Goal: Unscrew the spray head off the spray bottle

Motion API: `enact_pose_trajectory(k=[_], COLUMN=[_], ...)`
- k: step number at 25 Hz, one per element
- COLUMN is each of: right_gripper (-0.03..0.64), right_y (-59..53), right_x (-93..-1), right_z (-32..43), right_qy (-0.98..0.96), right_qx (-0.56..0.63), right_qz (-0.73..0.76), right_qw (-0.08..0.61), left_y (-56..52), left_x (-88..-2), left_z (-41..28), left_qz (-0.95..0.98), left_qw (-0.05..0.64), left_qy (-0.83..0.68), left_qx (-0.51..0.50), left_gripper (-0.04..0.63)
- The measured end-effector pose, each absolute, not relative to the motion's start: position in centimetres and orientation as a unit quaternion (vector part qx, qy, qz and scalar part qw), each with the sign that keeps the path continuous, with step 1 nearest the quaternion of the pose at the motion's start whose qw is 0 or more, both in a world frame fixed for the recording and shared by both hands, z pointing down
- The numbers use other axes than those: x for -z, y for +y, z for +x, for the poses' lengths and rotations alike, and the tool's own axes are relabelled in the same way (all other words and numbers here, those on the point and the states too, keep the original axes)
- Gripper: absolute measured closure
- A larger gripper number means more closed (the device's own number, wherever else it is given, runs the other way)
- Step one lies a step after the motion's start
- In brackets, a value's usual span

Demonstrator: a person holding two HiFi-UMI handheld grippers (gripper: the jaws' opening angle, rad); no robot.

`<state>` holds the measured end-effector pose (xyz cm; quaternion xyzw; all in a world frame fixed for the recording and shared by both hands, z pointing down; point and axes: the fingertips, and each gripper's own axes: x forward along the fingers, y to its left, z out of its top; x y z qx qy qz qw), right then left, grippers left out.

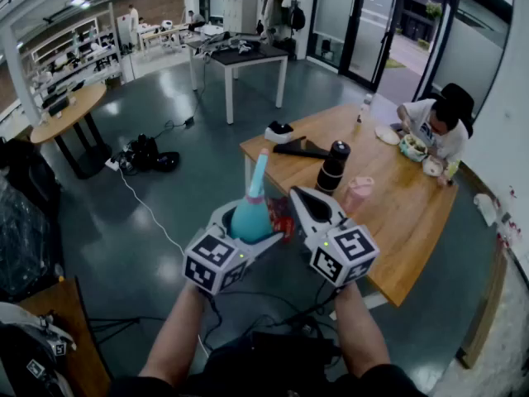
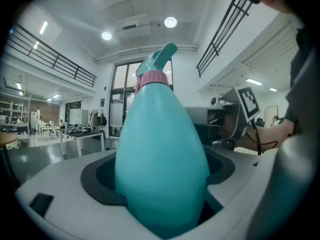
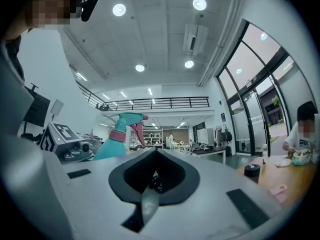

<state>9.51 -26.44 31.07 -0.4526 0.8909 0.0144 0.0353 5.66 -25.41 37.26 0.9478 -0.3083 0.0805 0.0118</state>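
Where the left gripper (image 1: 245,238) clamps its body, the spray bottle (image 1: 250,215) stands upright: smooth teal plastic, teardrop-shaped, pink collar (image 2: 152,78), curved spray head (image 2: 159,60) on. Right gripper (image 1: 306,204) beside it, jaws fully together, empty. Beyond, wooden table (image 1: 413,209), black cylindrical flask (image 1: 334,167).

Open air surrounds the spray head (image 1: 259,174). Beyond it, the counter (image 1: 413,217) carries a flask (image 1: 335,168) and pink cup (image 1: 359,193), seemingly well clear.
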Motion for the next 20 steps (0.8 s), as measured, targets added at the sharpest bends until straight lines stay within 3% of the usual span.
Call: enact_pose_trajectory(k=[20], right_gripper=[0.606], right_y=[-25.6], right_x=[-30.1], right_z=[8.4], right_qy=[0.901], right_qx=[-0.016], right_qz=[-0.431], right_qw=[0.043], left_y=[-25.8], left_x=[-37.8], left_z=[5.9], left_qz=[0.950], left_qw=[0.010], left_qy=[-0.300], left_qx=[-0.085], left_gripper=[0.158])
